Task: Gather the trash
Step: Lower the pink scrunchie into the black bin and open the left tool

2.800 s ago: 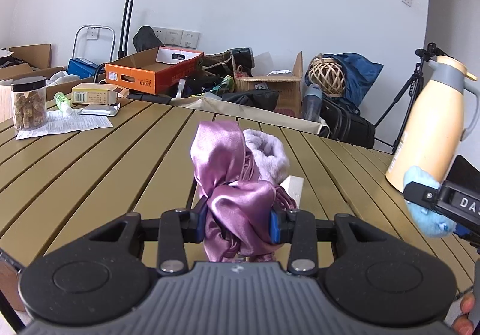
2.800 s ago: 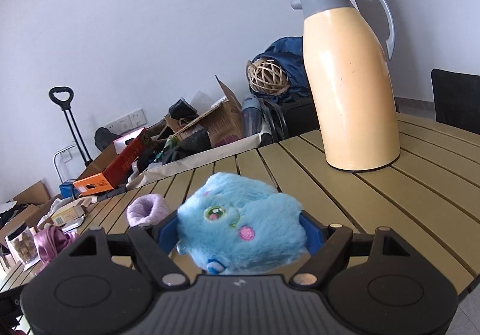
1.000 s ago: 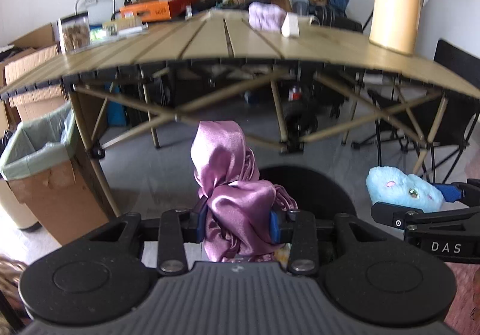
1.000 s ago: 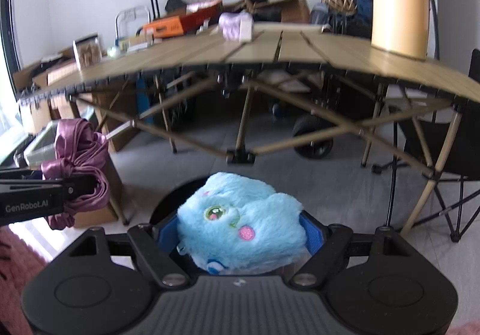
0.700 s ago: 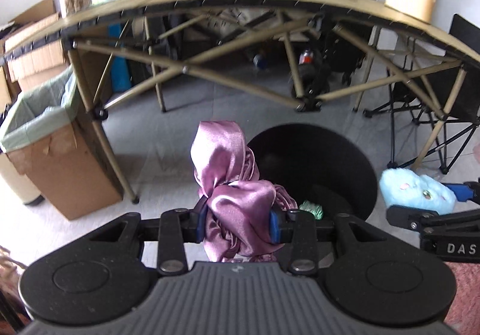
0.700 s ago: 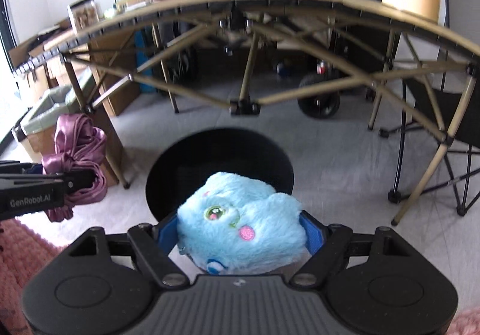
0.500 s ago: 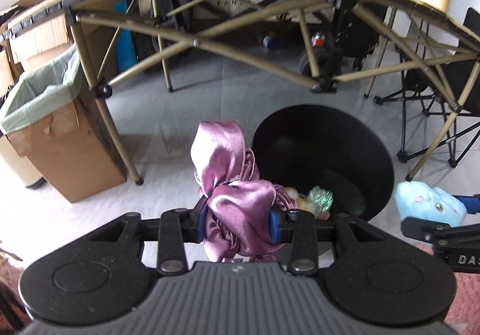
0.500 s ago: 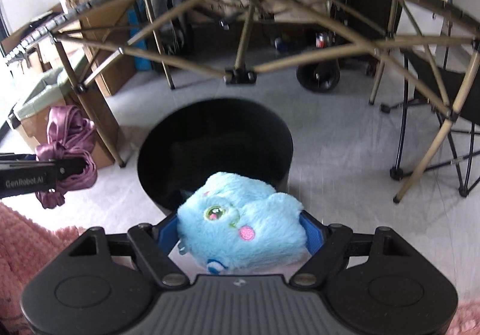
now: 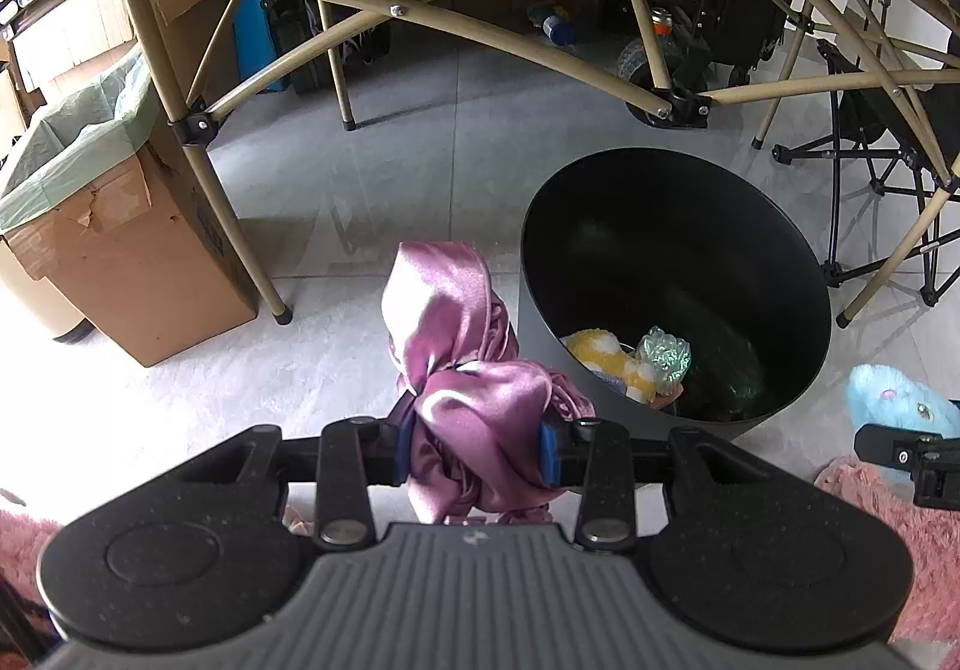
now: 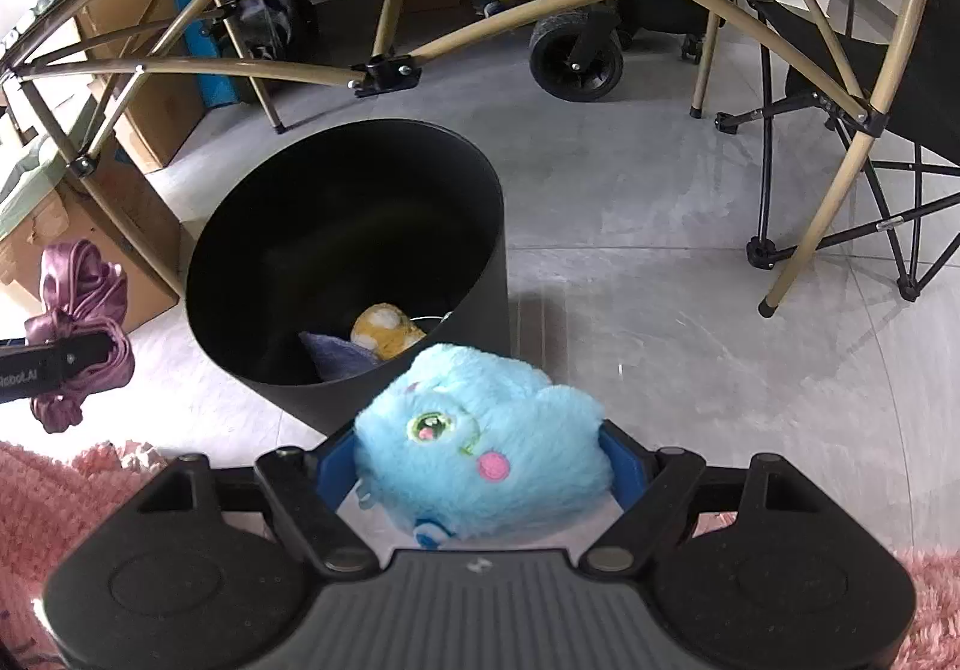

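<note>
Left gripper [image 9: 477,445]: I have it clamped narrow on the purple satin cloth [image 9: 462,364], centre frame, just left of the bin rim.
Right gripper [image 10: 480,481]: spread wide around the blue plush toy [image 10: 480,442], lower centre, near side of the bin.
Black bin [image 10: 492,226]: mid-frame, already holding a yellow plush [image 10: 384,337] and other bits.
Doing it well: I'd bring each load fully over the opening before letting go, since both sit outside the rim.
Risk: the cloth may drape over the edge.
</note>
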A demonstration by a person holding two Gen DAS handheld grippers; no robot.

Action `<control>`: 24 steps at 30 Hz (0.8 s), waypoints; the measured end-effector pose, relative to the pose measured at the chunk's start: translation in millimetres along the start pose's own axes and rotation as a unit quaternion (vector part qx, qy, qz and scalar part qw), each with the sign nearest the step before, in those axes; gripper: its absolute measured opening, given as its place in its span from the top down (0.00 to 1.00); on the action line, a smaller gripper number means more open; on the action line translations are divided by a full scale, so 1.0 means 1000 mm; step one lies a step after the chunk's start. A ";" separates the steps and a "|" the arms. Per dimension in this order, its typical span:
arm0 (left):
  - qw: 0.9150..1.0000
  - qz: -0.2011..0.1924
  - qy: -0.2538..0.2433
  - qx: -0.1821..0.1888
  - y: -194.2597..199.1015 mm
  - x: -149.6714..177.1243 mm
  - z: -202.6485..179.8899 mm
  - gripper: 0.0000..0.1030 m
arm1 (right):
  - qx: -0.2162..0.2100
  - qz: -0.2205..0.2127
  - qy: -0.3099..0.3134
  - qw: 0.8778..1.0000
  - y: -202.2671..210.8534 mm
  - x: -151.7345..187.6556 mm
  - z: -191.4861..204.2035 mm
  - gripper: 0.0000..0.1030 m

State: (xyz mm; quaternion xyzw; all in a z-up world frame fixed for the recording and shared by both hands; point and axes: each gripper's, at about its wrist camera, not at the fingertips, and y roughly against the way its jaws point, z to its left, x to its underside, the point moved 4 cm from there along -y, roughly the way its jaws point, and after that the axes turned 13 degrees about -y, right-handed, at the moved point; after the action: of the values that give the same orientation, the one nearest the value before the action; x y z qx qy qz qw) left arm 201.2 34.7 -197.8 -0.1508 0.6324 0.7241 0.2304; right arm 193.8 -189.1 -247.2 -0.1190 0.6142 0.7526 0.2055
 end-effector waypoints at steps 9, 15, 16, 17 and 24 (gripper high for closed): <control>1.000 0.020 0.010 0.006 -0.007 -0.005 0.003 0.63 | 0.013 -0.005 -0.019 1.000 -0.003 -0.008 -0.009 0.23; 1.000 0.005 0.021 0.003 -0.002 -0.016 0.007 0.63 | 0.018 -0.019 -0.041 0.999 -0.003 -0.019 -0.019 0.23; 1.000 0.000 0.018 0.002 -0.001 -0.019 0.006 0.63 | 0.018 -0.021 -0.046 0.999 -0.002 -0.022 -0.021 0.23; 1.000 -0.004 0.016 0.003 0.000 -0.021 0.004 0.63 | 0.019 -0.024 -0.050 0.998 -0.002 -0.024 -0.023 0.23; 1.000 -0.013 -0.003 0.014 -0.001 -0.039 -0.011 0.63 | 0.024 -0.032 -0.083 0.996 -0.006 -0.038 -0.039 0.23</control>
State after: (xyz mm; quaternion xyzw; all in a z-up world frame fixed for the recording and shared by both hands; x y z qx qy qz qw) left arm 234.0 18.3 -180.8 -0.1530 0.6398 0.7126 0.2438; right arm 226.9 -232.2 -244.4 -0.0713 0.6086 0.7381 0.2824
